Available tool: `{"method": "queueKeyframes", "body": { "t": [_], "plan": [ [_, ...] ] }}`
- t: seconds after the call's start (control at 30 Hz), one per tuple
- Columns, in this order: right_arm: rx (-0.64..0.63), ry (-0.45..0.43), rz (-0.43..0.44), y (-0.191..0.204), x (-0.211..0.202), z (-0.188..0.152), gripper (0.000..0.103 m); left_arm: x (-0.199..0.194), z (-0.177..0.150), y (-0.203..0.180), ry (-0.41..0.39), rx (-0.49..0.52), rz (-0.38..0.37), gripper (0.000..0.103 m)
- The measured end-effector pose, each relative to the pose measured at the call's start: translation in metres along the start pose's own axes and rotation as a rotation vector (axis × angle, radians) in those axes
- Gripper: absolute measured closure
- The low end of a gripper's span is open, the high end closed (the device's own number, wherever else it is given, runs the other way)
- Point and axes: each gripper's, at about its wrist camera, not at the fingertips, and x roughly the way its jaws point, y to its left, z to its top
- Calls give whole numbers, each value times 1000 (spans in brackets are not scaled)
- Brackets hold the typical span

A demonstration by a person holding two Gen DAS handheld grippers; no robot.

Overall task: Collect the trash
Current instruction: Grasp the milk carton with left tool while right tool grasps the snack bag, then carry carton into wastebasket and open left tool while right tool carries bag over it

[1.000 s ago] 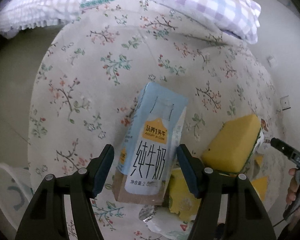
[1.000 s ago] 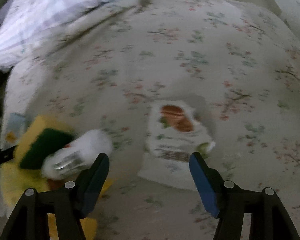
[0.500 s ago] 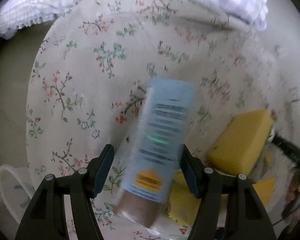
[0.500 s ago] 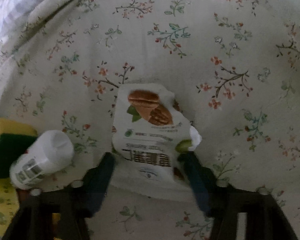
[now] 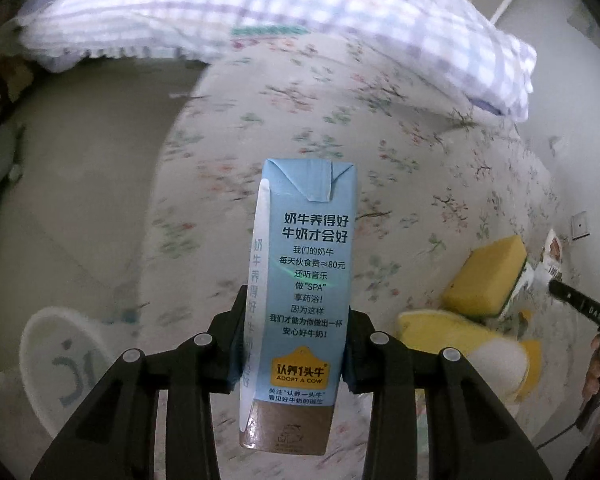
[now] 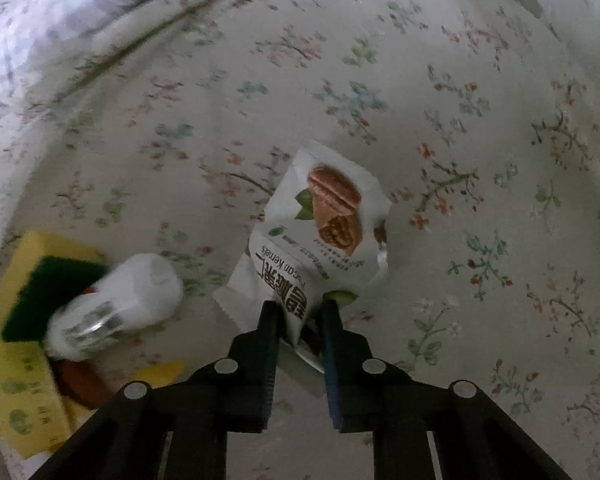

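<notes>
My left gripper point(image 5: 294, 344) is shut on a light-blue milk carton point(image 5: 302, 280) and holds it upright, lifted above the floral bedsheet point(image 5: 340, 128). My right gripper point(image 6: 300, 312) is shut on the near edge of a white pecan snack packet point(image 6: 312, 232), which is raised a little off the sheet. A white bottle point(image 6: 120, 300) lies on its side to the left of the packet, against a yellow-and-green sponge point(image 6: 40, 276). The sponge also shows at the right of the left wrist view point(image 5: 484, 280).
A white bin point(image 5: 64, 356) stands on the floor at lower left of the bed. A checked pillow point(image 5: 300, 12) lies at the head. Yellow packaging point(image 6: 16, 404) lies beside the sponge. The right gripper's tip point(image 5: 580, 304) shows at the far right.
My left gripper closed on the milk carton, turned it and lifted it. My right gripper moved down onto the snack packet and closed on its edge.
</notes>
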Motion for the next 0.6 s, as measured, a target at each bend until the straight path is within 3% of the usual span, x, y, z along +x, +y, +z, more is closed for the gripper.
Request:
{"method": "queueKeyframes", "body": {
  "t": [0.3, 0.6],
  "plan": [
    [-84, -64, 42, 54, -46, -2, 86, -38, -43, 107, -45, -137, 31, 64],
    [-251, -103, 153, 165, -78, -27, 86, -35, -91, 187, -47, -260, 44, 63]
  ]
}}
